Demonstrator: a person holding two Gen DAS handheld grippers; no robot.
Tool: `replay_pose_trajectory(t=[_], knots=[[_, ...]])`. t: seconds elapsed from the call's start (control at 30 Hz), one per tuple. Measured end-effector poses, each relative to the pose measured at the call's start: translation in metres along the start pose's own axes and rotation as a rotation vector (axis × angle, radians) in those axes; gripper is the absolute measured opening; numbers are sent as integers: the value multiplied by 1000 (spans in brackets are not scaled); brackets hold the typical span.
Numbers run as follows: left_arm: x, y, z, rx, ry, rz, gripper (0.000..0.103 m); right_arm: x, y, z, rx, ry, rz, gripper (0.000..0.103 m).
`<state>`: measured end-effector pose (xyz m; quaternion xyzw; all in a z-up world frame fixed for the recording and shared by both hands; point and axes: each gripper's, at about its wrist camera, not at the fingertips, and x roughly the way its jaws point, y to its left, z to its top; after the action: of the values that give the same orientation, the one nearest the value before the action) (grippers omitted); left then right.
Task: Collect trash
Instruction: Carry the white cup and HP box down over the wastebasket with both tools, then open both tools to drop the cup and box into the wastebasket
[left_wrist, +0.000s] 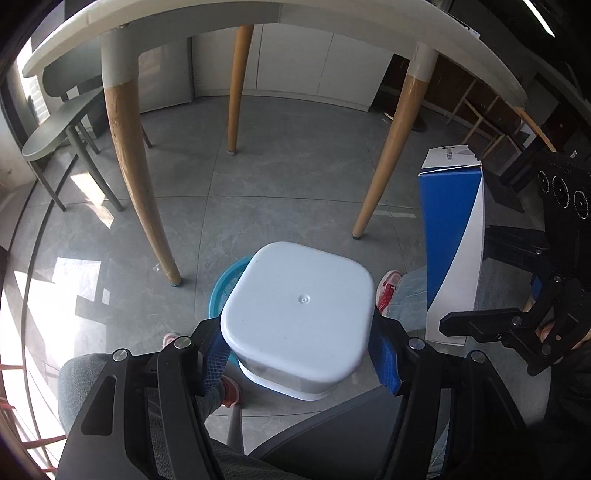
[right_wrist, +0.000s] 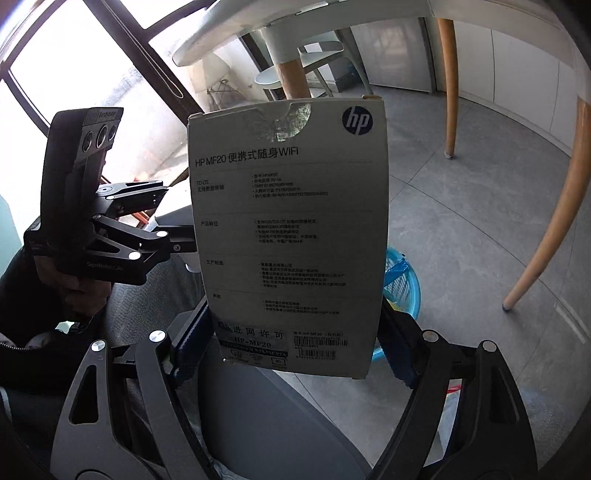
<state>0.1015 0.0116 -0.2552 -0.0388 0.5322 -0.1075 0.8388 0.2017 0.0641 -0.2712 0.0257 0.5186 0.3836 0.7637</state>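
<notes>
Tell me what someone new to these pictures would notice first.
Most striking is the white plastic container, held between the left gripper's blue pads in the middle of the left wrist view, directly above a blue mesh basket on the grey floor. Next is the HP box, clamped upright in the right gripper and filling the right wrist view. Both hang below the white table with wooden legs.

Both pictures are lit by daylight from a big window (right_wrist: 74, 74), which is washed out to white. Bright patches and dark shadows are thrown on the shiny grey floor (left_wrist: 74, 273). Straight lines are bent near the round edges, and the corners are left black.
</notes>
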Motion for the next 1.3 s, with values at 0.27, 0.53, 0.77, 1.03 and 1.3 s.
replay_pose_trajectory(t=[0.27,0.53,0.77,1.03,1.3], knots=[[55,16,11,-24,96,20,64,73,-37,12,67,148,-11,76],[109,31,12,-68,182,28,64,136,-70,14,124,258,2,76],[161,53,10,-118,234,-15,64,180,-102,11,171,332,2,76],[230,67,-5,-143,351,-15,64,230,-115,4,164,429,4,76],[277,65,-21,-137,464,-6,64,264,-130,-12,200,497,-14,76]])
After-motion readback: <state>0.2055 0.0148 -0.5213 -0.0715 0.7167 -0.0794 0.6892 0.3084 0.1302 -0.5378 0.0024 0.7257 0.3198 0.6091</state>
